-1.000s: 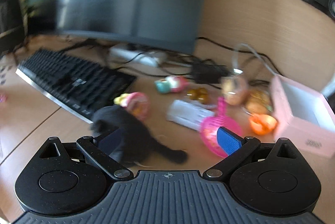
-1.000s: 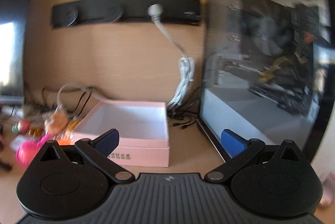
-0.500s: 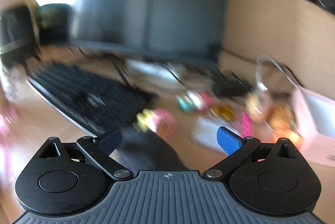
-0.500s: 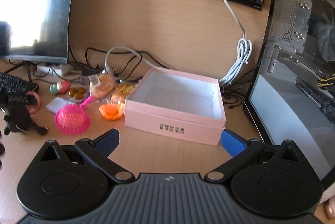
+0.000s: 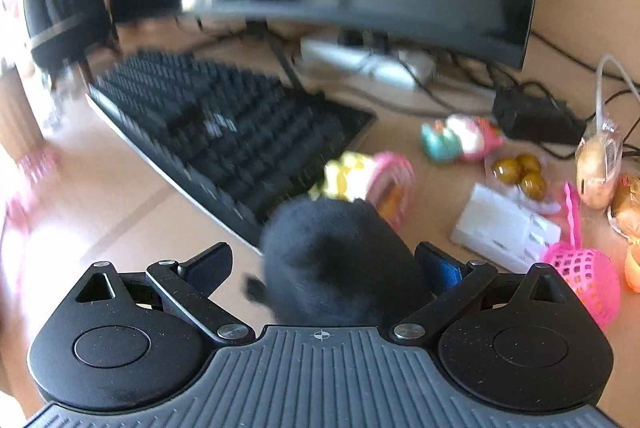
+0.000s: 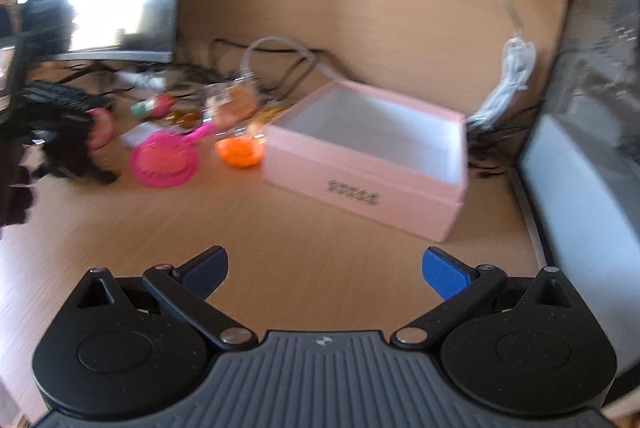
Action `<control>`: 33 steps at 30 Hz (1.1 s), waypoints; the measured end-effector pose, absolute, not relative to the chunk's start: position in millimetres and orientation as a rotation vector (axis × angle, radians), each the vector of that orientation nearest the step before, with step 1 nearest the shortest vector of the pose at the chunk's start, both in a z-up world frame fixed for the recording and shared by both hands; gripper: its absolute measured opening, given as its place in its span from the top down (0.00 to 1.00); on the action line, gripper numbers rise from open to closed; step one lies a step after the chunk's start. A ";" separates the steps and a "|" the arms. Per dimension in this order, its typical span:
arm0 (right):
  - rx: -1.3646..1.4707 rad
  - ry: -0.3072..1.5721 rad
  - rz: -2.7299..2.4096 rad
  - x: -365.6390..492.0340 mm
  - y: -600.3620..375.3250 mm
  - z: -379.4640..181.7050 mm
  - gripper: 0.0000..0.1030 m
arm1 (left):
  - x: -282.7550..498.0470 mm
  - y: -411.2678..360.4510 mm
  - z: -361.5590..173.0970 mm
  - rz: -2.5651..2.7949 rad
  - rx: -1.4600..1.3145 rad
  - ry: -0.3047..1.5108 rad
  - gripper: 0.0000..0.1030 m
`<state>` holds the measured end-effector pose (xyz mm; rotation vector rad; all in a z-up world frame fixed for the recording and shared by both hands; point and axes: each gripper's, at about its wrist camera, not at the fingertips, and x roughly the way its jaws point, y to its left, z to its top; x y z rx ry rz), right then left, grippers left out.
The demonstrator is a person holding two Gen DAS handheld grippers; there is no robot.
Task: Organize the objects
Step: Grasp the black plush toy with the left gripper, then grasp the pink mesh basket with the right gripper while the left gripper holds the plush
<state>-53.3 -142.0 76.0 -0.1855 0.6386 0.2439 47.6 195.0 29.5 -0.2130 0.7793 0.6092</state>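
Black and fuzzy, the plush toy (image 5: pixel 340 260) (orientation blurred) is seen between the spread jaws of the left gripper (image 5: pixel 324 264) — beside the keyboard (image 5: pixel 224 132); the right gripper (image 6: pixel 324 268) is held wide apart, unladen.

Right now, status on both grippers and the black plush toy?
Left gripper open, jaws straddling the fuzzy black plush toy, not closed. Right gripper open, empty. Open pink cardboard box looks empty. Black keyboard close beside toy.
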 end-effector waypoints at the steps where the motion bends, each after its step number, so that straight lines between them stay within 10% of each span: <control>1: -0.194 0.637 0.263 -53.0 -143.7 73.7 0.00 | 49.3 192.9 26.4 0.598 -0.230 0.784 0.02; 3: -0.212 0.629 0.285 -53.1 -148.1 69.9 0.00 | 51.4 187.5 22.1 0.620 -0.212 0.772 0.26; 23: -0.203 0.682 0.580 6.7 -73.6 62.4 0.01 | -20.4 191.5 104.2 0.507 -0.359 0.649 0.29; 33: -0.240 0.775 0.679 57.5 62.0 48.9 0.20 | -46.0 205.9 140.2 0.402 -0.365 0.584 0.29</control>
